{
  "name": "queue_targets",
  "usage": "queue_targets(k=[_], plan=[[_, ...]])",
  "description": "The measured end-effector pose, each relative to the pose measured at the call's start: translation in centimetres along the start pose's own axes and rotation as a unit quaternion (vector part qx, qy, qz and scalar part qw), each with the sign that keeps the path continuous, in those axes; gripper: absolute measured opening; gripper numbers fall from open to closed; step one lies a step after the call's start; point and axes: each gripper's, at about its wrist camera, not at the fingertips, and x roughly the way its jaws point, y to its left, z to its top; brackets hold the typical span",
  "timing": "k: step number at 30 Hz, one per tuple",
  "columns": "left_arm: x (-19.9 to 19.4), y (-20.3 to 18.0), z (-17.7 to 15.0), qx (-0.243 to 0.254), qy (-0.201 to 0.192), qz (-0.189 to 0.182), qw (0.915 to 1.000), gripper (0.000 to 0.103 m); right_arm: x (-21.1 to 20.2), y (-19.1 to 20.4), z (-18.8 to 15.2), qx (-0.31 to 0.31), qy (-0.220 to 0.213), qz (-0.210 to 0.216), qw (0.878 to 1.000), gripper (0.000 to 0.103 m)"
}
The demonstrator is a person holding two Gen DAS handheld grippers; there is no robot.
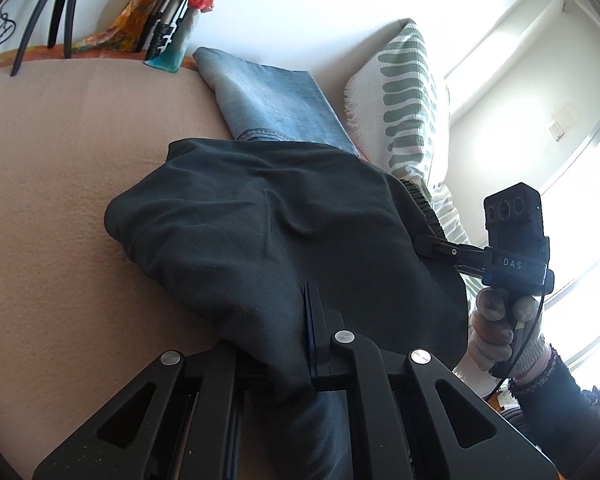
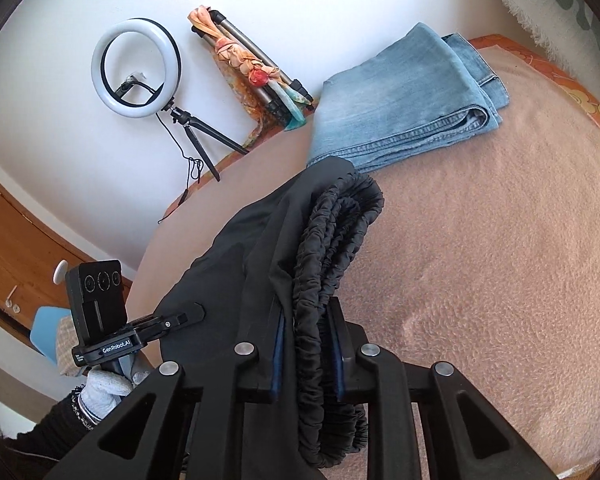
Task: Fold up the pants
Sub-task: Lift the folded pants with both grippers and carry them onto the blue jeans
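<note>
Dark black pants (image 1: pixel 259 220) lie bunched on a pink blanket (image 1: pixel 59 160), partly lifted off it at the near side. My left gripper (image 1: pixel 302 320) is shut on a fold of the cloth, which drapes over and hides one finger. In the right wrist view my right gripper (image 2: pixel 308 336) is shut on the gathered elastic waistband (image 2: pixel 332 240) of the pants (image 2: pixel 239 272), with the band bunched between the blue pads. The left gripper (image 2: pixel 187 316) shows at the pants' left edge. The right gripper (image 1: pixel 432 248) grips the waistband end at the right.
Folded light-blue jeans (image 2: pixel 400 100) lie at the far side of the blanket (image 2: pixel 500 240), just behind the black pants. A green-patterned pillow (image 1: pixel 408 92) leans on the wall. A ring light (image 2: pixel 135 68) and a tripod with a scarf (image 2: pixel 251 68) stand by the far edge.
</note>
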Motion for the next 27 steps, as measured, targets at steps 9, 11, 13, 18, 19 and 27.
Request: queue_targets(k=[9,11,13,18,19,27], plan=[[-2.4,-1.4,2.7,0.027,-0.035,0.0,0.999,0.007,-1.4,2.2,1.2,-0.018,-0.031,-0.003,0.999,0.017],[-2.9,-1.6,4.0,0.035,-0.043,0.003,0.9985,0.007,-1.8,2.5,1.8,-0.024,-0.041,-0.005,0.999,0.017],[-3.2,-1.8,5.4,0.042,-0.05,0.007,0.9978,0.007,-2.2,2.7,2.5,-0.024,-0.049,0.0,0.998,0.017],[-3.4,-2.1,8.5,0.052,-0.064,0.012,0.9965,0.007,-2.6,2.8,4.4,-0.027,-0.068,-0.005,0.997,0.017],[-3.2,-2.2,9.0,0.056,-0.064,0.013,0.9963,0.007,-2.6,2.8,4.8,-0.028,-0.071,-0.007,0.997,0.017],[-0.7,-3.5,12.9,0.084,-0.06,0.021,0.9944,0.007,-2.5,2.0,8.3,-0.04,-0.092,-0.032,0.994,0.017]])
